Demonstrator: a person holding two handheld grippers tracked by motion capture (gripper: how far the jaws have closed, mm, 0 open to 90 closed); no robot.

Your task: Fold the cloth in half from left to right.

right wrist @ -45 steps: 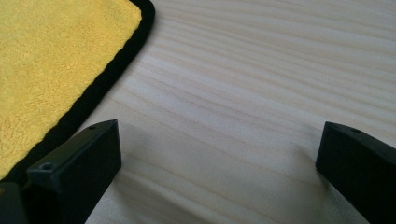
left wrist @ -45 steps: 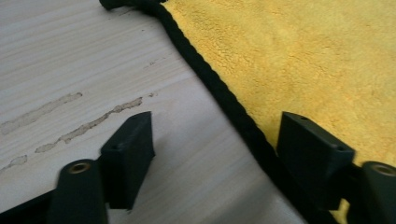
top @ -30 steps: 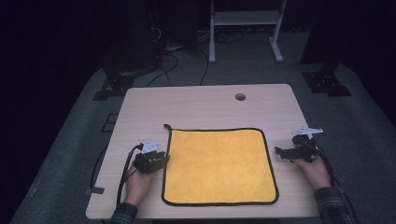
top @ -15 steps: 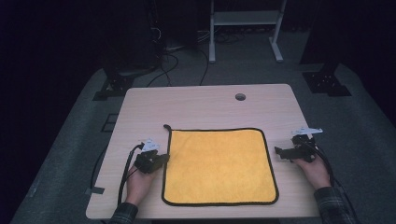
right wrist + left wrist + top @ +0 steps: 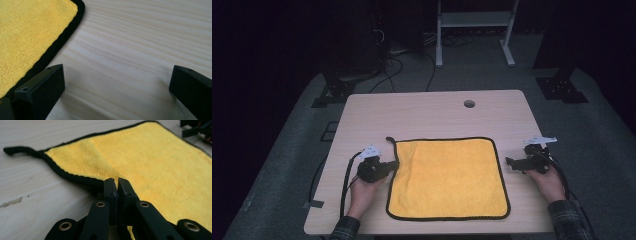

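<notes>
The pale wooden worktop point(image 5: 422, 112) carried my square yellow microfibre cloth with black piping point(image 5: 447, 177), spread flat towards its near edge, the black hanging loop point(image 5: 391, 141) trailing off the cloth's far left corner. My left gripper point(image 5: 387, 166) had just been closing and had pinched the cloth's left hem. My right gripper point(image 5: 512, 164) rested just beside the right hem, jaws wide apart over bare wood.

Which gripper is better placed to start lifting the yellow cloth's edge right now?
Left. The left gripper is shut on the cloth at its black-trimmed left edge. The right gripper is open over bare table, beside the cloth's right edge, pinching nothing.
</notes>
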